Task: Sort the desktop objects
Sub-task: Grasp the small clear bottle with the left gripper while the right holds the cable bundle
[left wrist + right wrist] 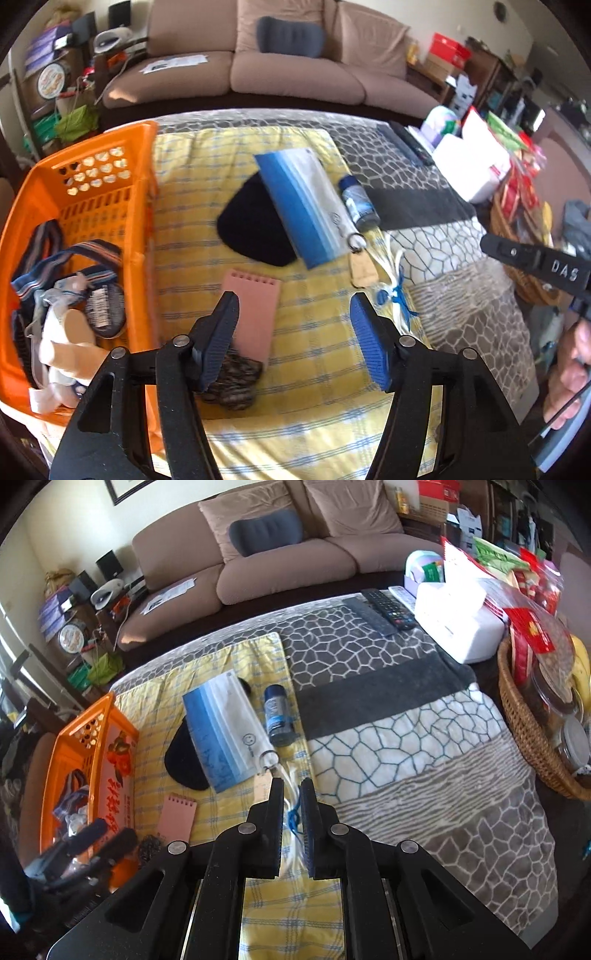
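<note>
My left gripper [293, 299] is open and empty above the yellow checked cloth [314, 369], just over a pink notepad [255, 317] and a dark patterned pouch [232, 384]. An orange basket [103, 206] holding a striped bag and small items stands at the left. My right gripper [291, 786] is shut on a bundle of white cord with a blue tie [293, 818]. A blue-white zip bag [225, 731], a black pad [184, 757] and a blue bottle [279, 716] lie beyond it.
A patterned grey blanket [406, 738] covers the table. Remote controls [391, 609], a white tissue box [454, 616] and a wicker basket [524, 731] with snacks stand at the right. A brown sofa [277, 561] lies behind.
</note>
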Available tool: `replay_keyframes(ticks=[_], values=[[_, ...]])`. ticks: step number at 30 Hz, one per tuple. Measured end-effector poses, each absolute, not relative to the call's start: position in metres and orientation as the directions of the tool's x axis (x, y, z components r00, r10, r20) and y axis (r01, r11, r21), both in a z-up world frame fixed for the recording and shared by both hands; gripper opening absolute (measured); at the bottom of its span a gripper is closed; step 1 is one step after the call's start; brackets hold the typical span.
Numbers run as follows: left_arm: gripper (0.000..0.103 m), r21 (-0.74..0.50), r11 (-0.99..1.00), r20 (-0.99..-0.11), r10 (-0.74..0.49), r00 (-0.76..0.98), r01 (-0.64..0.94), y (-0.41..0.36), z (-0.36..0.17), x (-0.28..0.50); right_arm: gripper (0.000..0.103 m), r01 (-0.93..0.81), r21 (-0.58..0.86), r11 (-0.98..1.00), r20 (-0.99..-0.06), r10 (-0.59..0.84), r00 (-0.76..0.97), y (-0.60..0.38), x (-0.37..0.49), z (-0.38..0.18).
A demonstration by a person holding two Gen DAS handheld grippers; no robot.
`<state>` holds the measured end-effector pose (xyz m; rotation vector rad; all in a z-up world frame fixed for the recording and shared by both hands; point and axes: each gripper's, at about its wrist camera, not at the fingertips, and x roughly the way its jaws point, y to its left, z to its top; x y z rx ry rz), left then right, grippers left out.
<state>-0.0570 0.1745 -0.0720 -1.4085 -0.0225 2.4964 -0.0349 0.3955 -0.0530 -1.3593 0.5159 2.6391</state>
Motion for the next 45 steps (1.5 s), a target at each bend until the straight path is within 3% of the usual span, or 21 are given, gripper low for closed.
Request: replay_keyframes(ticks=[6,7,11,15,18,22,23,24,25,33,35,37,41,45], values=[[0.059,-0.193,-0.953,-0.877,0.274,-0.396,-0.231,0.207,-0.094,-0.061,0.014,-0.298,0.275,-0.914,-0.850,-0.086,-0.520,0.420,-0.037,-0.087],[0.059,-0.193,-0.957,-0.879,0.267,-0.394,-0.218,0.206,-0.096,-0.062,0.017,-0.301,0.289,-0.909,-0.858,-0.107,-0.502,0.422,-0.039,-0.097],[0.059,-0.210,-0.967,-0.896,0.250,-0.366,-0.147,0.202,-0.108,-0.066,0.050,-0.256,0.312,-0.915,-0.883,-0.180,-0.433,0.415,-0.049,-0.132],[0.059,-0.205,-0.971,-0.905,0.237,-0.353,-0.125,0.199,-0.116,-0.068,0.050,-0.211,0.285,-0.935,-0.904,-0.190,-0.382,0.405,-0.055,-0.162],[0.059,-0.216,-0.970,-0.906,0.243,-0.346,-0.116,0.198,-0.118,-0.070,0.044,-0.235,0.438,-0.868,-0.852,-0.316,-0.418,0.405,-0.056,-0.182],[0.059,-0.215,-0.969,-0.909,0.244,-0.338,-0.121,0.199,-0.119,-0.071,0.037,-0.191,0.397,-0.898,-0.858,-0.289,-0.425,0.394,-0.060,-0.182],[0.059,-0.212,-0.969,-0.910,0.242,-0.337,-0.123,0.200,-0.119,-0.071,0.030,-0.186,0.391,-0.902,-0.860,-0.285,-0.424,0.393,-0.060,-0.181],[0.059,-0.209,-0.970,-0.911,0.240,-0.335,-0.127,0.200,-0.120,-0.071,0.013,-0.183,0.403,-0.897,-0.855,-0.297,-0.425,0.394,-0.060,-0.182],[0.059,-0.209,-0.969,-0.911,0.241,-0.335,-0.129,0.201,-0.120,-0.071,0.007,-0.195,0.412,-0.890,-0.856,-0.305,-0.416,0.397,-0.059,-0.184],[0.060,-0.224,-0.962,-0.920,0.263,-0.291,-0.158,0.220,-0.127,-0.075,0.007,-0.349,0.368,-0.862,-0.875,-0.194,-0.443,0.438,-0.044,-0.163],[0.081,-0.235,-0.956,-0.922,0.276,-0.270,-0.175,0.230,-0.129,-0.076,0.007,-0.374,0.387,-0.843,-0.858,-0.181,-0.481,0.450,-0.038,-0.149],[0.090,-0.263,-0.946,-0.910,0.309,-0.277,-0.190,0.242,-0.128,-0.078,0.007,-0.388,0.406,-0.828,-0.839,-0.169,-0.518,0.460,-0.032,-0.133],[0.100,-0.230,-0.951,-0.918,0.283,-0.277,-0.209,0.272,-0.138,-0.089,0.007,-0.403,0.428,-0.809,-0.809,-0.144,-0.570,0.468,-0.025,-0.111],[0.100,-0.210,-0.958,-0.951,0.247,-0.186,-0.195,0.295,-0.165,-0.105,0.007,-0.396,0.434,-0.809,-0.806,-0.153,-0.572,0.468,-0.028,-0.111]])
